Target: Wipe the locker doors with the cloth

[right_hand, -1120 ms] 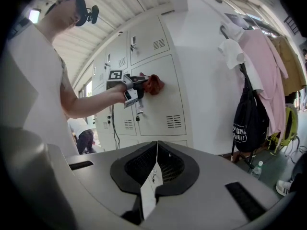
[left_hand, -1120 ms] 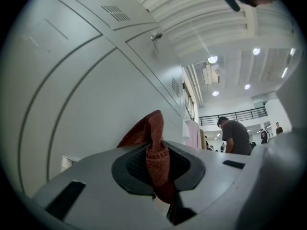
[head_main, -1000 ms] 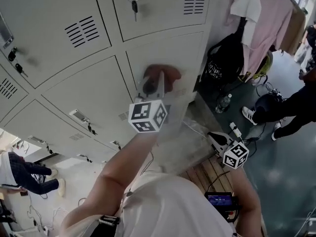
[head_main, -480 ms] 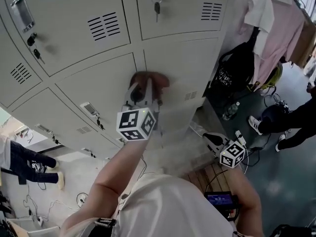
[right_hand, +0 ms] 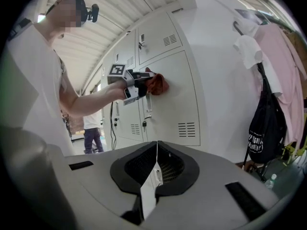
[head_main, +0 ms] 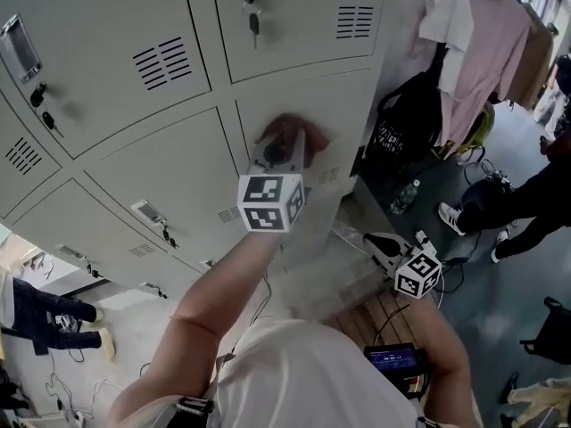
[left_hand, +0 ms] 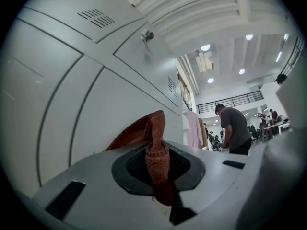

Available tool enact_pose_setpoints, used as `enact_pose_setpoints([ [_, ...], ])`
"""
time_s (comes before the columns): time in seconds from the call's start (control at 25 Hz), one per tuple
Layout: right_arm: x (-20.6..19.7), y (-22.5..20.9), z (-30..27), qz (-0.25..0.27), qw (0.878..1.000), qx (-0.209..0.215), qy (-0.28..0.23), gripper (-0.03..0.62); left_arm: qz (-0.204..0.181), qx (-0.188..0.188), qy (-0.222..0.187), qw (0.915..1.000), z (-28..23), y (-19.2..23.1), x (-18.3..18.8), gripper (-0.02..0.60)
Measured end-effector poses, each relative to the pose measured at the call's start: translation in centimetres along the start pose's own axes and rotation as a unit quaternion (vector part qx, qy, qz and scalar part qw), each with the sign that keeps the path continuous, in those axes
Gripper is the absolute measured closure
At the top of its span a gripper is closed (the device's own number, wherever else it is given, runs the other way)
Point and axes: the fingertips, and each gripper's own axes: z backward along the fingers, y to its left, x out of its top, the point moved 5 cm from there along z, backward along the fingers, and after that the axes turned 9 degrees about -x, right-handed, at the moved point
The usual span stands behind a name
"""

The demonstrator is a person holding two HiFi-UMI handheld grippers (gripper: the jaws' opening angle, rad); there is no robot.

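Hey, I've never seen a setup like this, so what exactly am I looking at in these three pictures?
No robot here: a person holds a hand-held gripper in each hand. One picture comes from a camera on the person's head, looking down; the other two come from cameras on the grippers. The left gripper is shut on a reddish cloth and presses it against a grey locker door. The right gripper hangs lower, jaws together, holding nothing. The marker cubes belong to the grippers.
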Motion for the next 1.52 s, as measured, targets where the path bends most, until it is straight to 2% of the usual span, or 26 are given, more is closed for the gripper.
enact_pose_setpoints([
  [0.32, 0.8, -1.1, 1.1, -0.006, 0.999, -0.031, -0.019, 0.577, -0.022, -0.056, 0.036, 0.9975, -6.4, -3.3, -2.1, 0.54],
  [0.52, 0.1, -1.4, 2.4, -0.013, 0.999, -0.05, -0.016, 0.577, -0.035, -0.073, 0.062, 0.9947, -10.0, -5.3, -3.3, 0.54],
  [0.8, -0.8, -2.2, 5.3, -0.027, 0.995, -0.09, -0.015, 0.577, -0.013, -0.103, 0.076, 0.9917, -13.7, -7.3, -4.1, 0.54],
  [0.92, -1.1, -2.2, 5.8, -0.03, 0.995, -0.097, -0.013, 0.577, 0.005, -0.105, 0.057, 0.9928, -14.4, -7.6, -3.3, 0.541],
  [1.2, -1.4, -1.8, 5.3, -0.032, 0.996, -0.089, -0.008, 0.577, 0.029, -0.075, -0.043, 0.9959, -10.8, -5.7, 1.3, 0.541],
  [1.52, -1.4, -0.8, 2.7, -0.019, 0.999, -0.049, 0.002, 0.577, 0.035, -0.031, -0.086, 0.9952, -3.0, -1.7, 1.9, 0.541],
])
